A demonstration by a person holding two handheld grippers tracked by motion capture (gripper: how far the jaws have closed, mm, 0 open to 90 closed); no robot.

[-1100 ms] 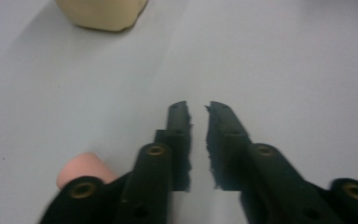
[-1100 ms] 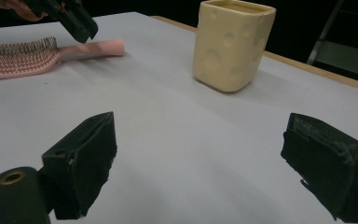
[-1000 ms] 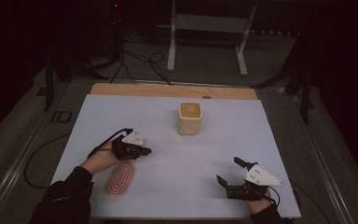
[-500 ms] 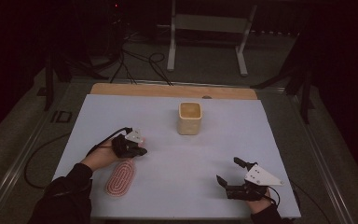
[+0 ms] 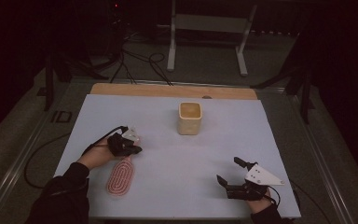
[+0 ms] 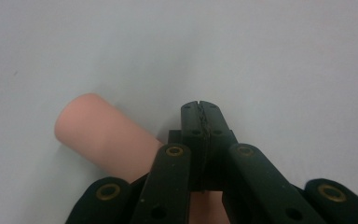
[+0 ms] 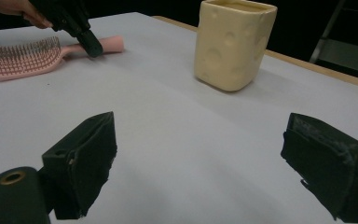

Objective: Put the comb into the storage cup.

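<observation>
A pink hairbrush (image 5: 120, 177) lies bristles up on the white table at the front left, its handle (image 6: 100, 130) pointing away from the person. My left gripper (image 5: 134, 150) points down at that handle, jaws shut with nothing between them. In the left gripper view the shut tips (image 6: 200, 106) sit just right of the handle. The right gripper view shows the left gripper (image 7: 91, 46) tip low beside the hairbrush (image 7: 23, 58) handle. My right gripper (image 5: 228, 170) rests open at the front right, and its jaws (image 7: 200, 140) stand wide apart and empty.
A cream, cheese-patterned cup (image 5: 189, 118) stands upright at the table's middle back, also seen ahead of the right gripper as the cup (image 7: 233, 42). A wooden strip (image 5: 168, 90) runs along the far edge. Cables and a metal stand are on the floor beyond.
My left gripper has shifted a little and dipped lower toward the brush's handle. The right gripper, the brush and the cup have stayed put.
</observation>
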